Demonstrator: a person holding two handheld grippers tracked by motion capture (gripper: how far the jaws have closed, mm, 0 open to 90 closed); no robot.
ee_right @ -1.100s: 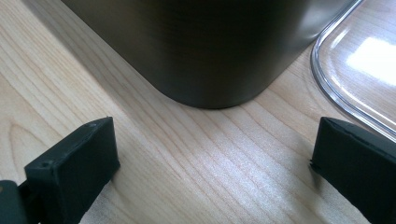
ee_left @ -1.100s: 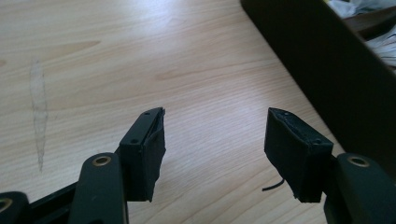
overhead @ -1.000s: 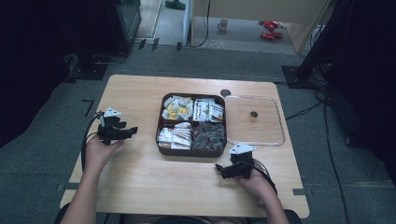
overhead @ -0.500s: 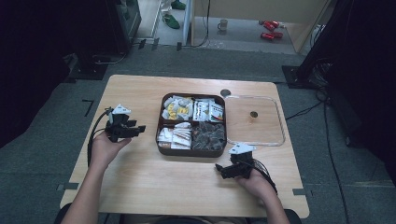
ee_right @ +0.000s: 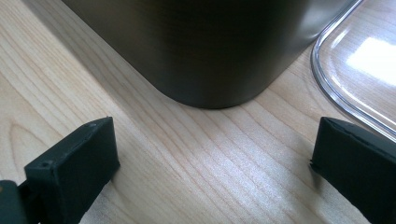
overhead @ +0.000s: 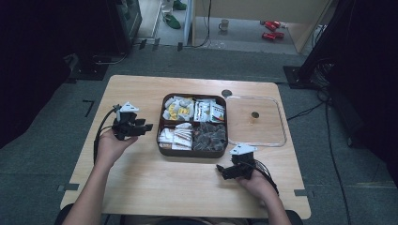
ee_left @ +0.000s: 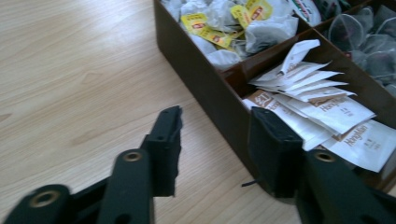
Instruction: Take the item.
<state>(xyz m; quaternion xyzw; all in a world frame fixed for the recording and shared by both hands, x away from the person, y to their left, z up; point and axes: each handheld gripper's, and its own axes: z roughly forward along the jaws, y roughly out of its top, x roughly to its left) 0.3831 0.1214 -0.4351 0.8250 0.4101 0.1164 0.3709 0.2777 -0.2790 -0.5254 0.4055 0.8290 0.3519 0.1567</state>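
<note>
At the left of the high view, the left claw (overhead: pixel 146 126) is held in the person's left hand (overhead: pixel 111 143) above the wooden bench (overhead: pixel 141 183), its tips pointing toward the left wall of the brown box (overhead: pixel 162 140) and just beside it. In the left gripper view its jaws stand partly apart with nothing between them — one jaw is over bare wood, the other reaches over the box's near wall.

The box sits at the middle of the bench and is split into four compartments. The far-left one holds white sachets with yellow tags (ee_left: pixel 219 28); the near-left one holds flat white packets with brown print (ee_left: pixel 322 112), stacked loosely and fanned. The far-right compartment holds white packets with dark and red print (overhead: pixel 210 111), and the near-right one holds dark, translucent tea bags (overhead: pixel 210 136).

Right of the box, touching or just beside its right wall, a clear lid (overhead: pixel 263 140) lies flat on the bench, with a small knob (overhead: pixel 254 115) at its middle.

Near the bench's front edge, in front of the box's near-right corner, the right claw (overhead: pixel 220 169) is held low in the person's right hand (overhead: pixel 256 180). In the right gripper view its jaws are spread wide and empty — the rounded corner of the box lies ahead between them, and the lid's curved rim (ee_right: pixel 336 88) passes beside the right-hand jaw.
</note>
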